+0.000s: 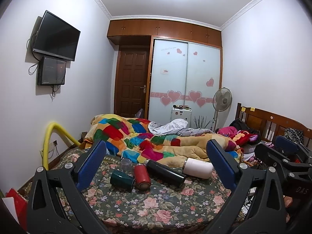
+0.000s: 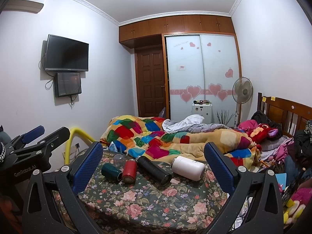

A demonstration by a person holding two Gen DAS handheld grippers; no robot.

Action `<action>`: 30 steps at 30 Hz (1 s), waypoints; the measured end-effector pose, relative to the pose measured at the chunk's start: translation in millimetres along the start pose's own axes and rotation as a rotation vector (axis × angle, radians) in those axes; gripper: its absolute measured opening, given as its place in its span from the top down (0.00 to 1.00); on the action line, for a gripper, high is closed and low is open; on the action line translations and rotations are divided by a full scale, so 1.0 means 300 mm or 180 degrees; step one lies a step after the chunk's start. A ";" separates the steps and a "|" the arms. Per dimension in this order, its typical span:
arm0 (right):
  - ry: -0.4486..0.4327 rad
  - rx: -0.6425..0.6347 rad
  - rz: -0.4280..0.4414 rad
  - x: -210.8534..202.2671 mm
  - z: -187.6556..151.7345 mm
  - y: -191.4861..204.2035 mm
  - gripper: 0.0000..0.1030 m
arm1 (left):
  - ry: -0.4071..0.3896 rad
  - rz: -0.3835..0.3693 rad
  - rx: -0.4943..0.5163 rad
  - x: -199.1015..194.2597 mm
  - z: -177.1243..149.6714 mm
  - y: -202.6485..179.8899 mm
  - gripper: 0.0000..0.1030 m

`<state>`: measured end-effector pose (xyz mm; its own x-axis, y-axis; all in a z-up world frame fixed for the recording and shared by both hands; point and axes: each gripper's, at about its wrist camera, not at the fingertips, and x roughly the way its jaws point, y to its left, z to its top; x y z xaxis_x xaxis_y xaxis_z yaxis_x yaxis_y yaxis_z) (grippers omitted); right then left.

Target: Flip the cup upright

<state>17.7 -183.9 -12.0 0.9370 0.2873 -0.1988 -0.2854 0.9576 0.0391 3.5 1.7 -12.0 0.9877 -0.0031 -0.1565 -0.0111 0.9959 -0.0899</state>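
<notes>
On the floral bedspread (image 1: pixel 156 204) at the near end of the bed, five drinking vessels are grouped together. A dark green cup (image 1: pixel 121 178) is seen lying on its side at the left of the group, its opening turned toward the right and touching a red cup (image 1: pixel 142 176), which also lies on its side. Just behind these two, a small clear cup (image 1: pixel 125 164) stands upright. A long black flask (image 1: pixel 165 172) lies slantwise to the right of the red cup, and a white bottle (image 1: pixel 198 167) lies on its side further right, near the quilt.

Both hand-held grippers are held above the bedspread with their blue pads spread wide and nothing between them: the left hand-held gripper (image 1: pixel 156 165) and the right hand-held gripper (image 2: pixel 154 167). In the left wrist view the right hand-held gripper is seen at the right edge; in the right wrist view the left hand-held gripper (image 2: pixel 45 133) is seen at the left edge, along with an air conditioner (image 2: pixel 24 5) high on the wall.

A patchwork quilt (image 1: pixel 136 136) is heaped behind the vessels. A television (image 1: pixel 56 36) is mounted on the left wall, and a wardrobe (image 1: pixel 185 74) with heart stickers, a brown door (image 1: pixel 132 81) and a standing fan (image 1: pixel 222 99) are seen at the far end.
</notes>
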 end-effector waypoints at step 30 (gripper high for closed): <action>0.0030 -0.0014 0.0008 -0.002 0.003 0.015 0.00 | 0.0018 0.0113 0.0030 0.012 -0.010 0.006 0.00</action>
<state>16.1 -179.7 -10.6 0.9343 0.2896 -0.2078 -0.2887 0.9568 0.0352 6.4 3.2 -15.6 0.9858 0.0317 -0.1651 -0.0446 0.9962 -0.0750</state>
